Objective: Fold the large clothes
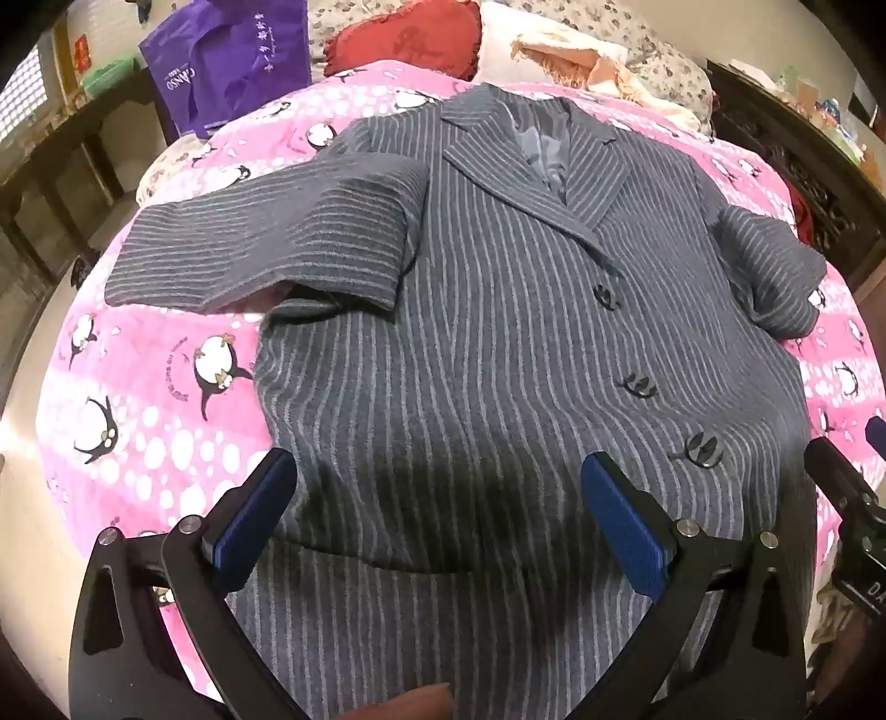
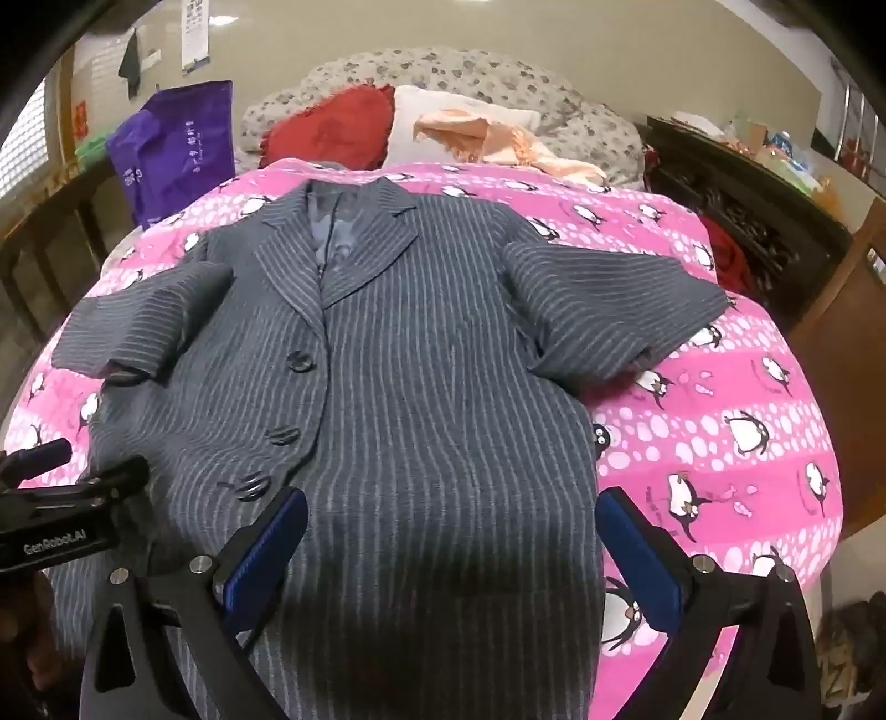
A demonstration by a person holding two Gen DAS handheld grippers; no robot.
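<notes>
**A:** Left wrist cam first, what've we got?

**B:** A grey pinstriped coat [image 1: 498, 332] lying flat, front up, on a pink penguin blanket [image 1: 155, 399] that covers the bed. Collar points away from the camera, three dark buttons run down the front, and both sleeves are bent back in over the shoulders. The left gripper [image 1: 437, 487] hangs over the lower part of the coat with its jaws spread wide, nothing between the blue pads [image 1: 249, 520], just striped cloth underneath. You can see a bit of the other gripper poking in at the right edge.

**A:** And behind the coat?

**B:** A red pillow [image 1: 404, 39], a purple bag [image 1: 232, 61] off to the left, and a peach cloth [image 1: 565, 55] on a white pillow.

**A:** OK, right wrist cam?

**B:** Same coat [image 2: 415, 387], seen from more to the right. The right gripper [image 2: 451, 531] is over the hem area near the coat's right edge, jaws also wide apart and gripping nothing. One pad sits above the cloth, the other above the pink blanket [image 2: 720, 387]. The left gripper's black body [image 2: 61, 520] shows at the left edge.
</notes>
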